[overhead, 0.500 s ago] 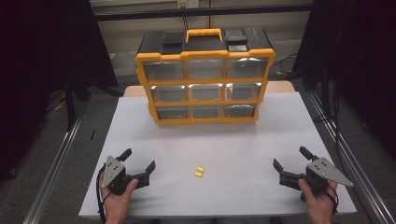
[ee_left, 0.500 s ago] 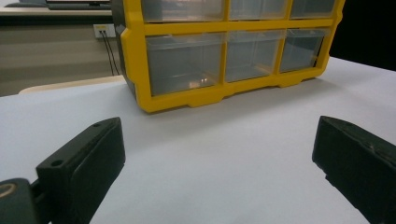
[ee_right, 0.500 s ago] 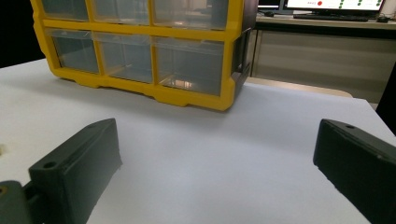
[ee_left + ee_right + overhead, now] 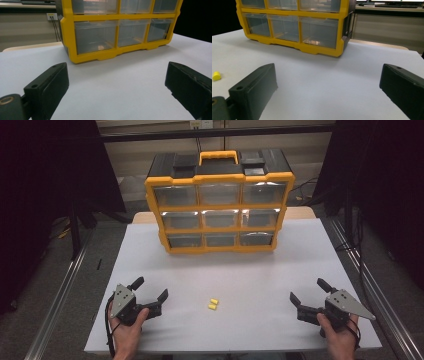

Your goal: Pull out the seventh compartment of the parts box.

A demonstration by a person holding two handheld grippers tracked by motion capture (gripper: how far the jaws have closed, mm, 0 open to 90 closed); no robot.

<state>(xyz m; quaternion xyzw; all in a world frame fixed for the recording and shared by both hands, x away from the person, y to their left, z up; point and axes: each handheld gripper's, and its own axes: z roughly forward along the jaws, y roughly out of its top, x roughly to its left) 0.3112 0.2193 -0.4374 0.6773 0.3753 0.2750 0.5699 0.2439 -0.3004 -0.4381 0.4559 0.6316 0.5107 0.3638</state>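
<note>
We see the white table (image 4: 250, 285) taking up the middle and lower part of the high view; its near edge is cut off by the bottom of the frame, and the dark room on both sides hides whatever stands there.

At the far, upper-middle part of the table stands the yellow drawer cabinet (image 4: 220, 207) with a black top and a yellow handle. Its nine clear drawers are shut, and glare on their fronts keeps us from reading what lies inside. In the left gripper view the cabinet (image 4: 117, 27) is cropped at the top and right; in the right gripper view it (image 4: 294, 25) is cropped at the top and left.

The left gripper (image 4: 150, 290) lies at the lower left of the high view, held in a hand (image 4: 127, 330) whose forearm runs off the bottom edge. Its jaws stand wide apart with only bare table between them. The right gripper (image 4: 307, 290) sits at the lower right, its jaws likewise spread wide and holding nothing.

The two small yellow pieces (image 4: 213, 304) lie touching each other in the lower middle, between the grippers and well apart from both. They are too small for us to make out their shape. One yellow piece (image 4: 216, 75) shows at the left edge of the right gripper view.
</note>
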